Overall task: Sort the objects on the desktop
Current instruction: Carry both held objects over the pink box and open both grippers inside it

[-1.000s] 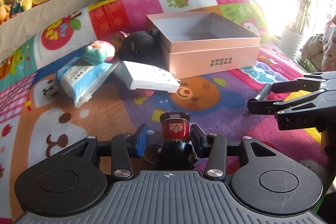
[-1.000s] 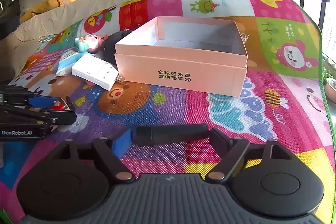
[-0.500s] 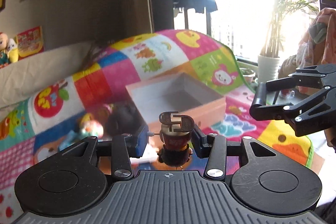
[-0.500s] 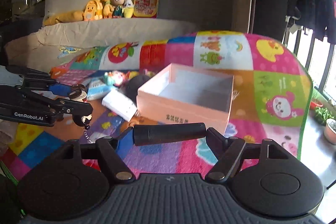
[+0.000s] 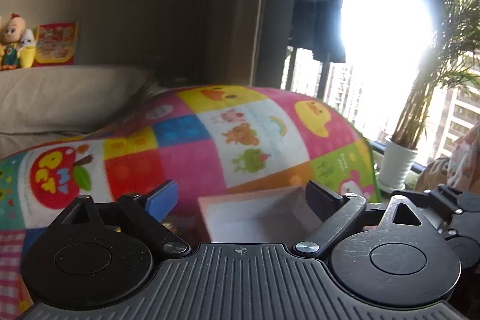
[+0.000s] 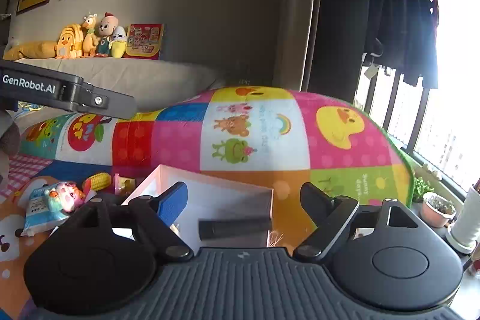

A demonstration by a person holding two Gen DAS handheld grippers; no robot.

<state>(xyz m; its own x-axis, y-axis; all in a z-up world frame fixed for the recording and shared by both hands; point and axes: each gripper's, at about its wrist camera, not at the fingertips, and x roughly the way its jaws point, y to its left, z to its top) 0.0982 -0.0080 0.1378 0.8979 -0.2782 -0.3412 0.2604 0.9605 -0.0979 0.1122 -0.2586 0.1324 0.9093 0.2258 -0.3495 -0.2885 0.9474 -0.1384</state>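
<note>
The open pink box [image 5: 249, 218] lies just beyond both grippers, also in the right wrist view [image 6: 222, 197]. My left gripper [image 5: 240, 197] is open and empty above the box; the red figurine it held is not in view. My right gripper [image 6: 244, 197] is open and empty. The black cylinder [image 6: 235, 227] lies inside the box below it. Part of the right gripper's body [image 5: 459, 209] shows at the right of the left wrist view. The left gripper's body [image 6: 60, 92] shows at upper left in the right wrist view.
A colourful play mat [image 6: 255, 134] covers the surface. Left of the box lie a pink-and-teal toy [image 6: 64, 192], a tissue pack [image 6: 37, 212], a toy corn cob [image 6: 97, 181] and a dark plush toy, partly hidden. Potted plants [image 6: 436, 209] stand by the window at right.
Both grippers moved over the box and opened. The left one let go of the red figurine, now out of sight. The right one dropped the black cylinder into the box.
</note>
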